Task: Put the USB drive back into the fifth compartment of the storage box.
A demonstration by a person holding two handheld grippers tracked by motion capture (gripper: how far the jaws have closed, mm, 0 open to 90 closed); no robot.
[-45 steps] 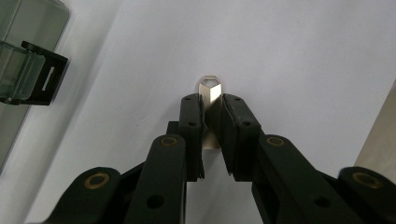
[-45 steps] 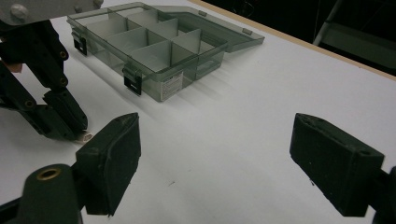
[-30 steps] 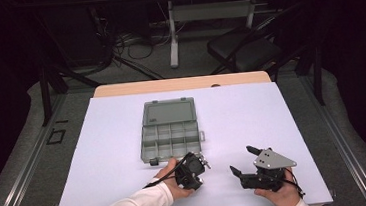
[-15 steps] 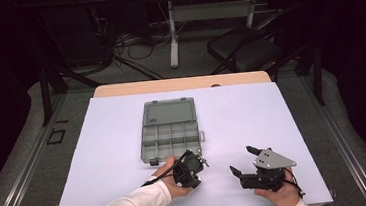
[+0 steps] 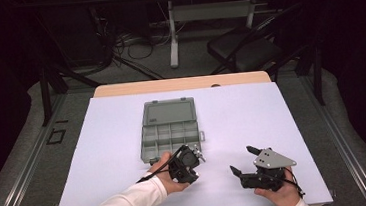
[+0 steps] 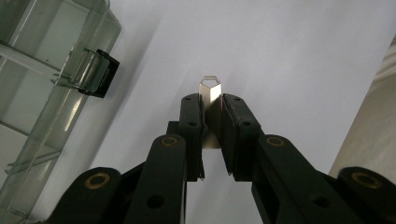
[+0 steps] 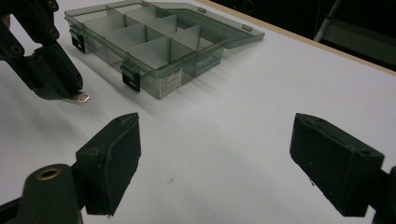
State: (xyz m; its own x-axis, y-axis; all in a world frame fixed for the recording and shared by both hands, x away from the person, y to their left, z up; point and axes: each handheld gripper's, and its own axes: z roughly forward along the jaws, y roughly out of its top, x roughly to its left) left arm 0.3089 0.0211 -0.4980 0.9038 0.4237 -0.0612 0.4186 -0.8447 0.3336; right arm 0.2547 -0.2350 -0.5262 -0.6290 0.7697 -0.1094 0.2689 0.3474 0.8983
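White paper covers the table (image 5: pixel 124 138). Near its front edge, the left gripper (image 6: pixel 212 109) pinches a small metal piece (image 6: pixel 210 91) between its jaws, the tip poking past them, just beside the open plastic box (image 5: pixel 169 129). Right gripper (image 5: pixel 241 160) rests nearby, jaws spread, holding nothing. The box's label is unreadable.

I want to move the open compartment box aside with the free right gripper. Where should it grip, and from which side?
Probably the compartment box's front wall between its two black latches, coming down from above with the right gripper: that wall is thin and upright, so open jaws can straddle it. The flat-lying lid offers less to pinch.
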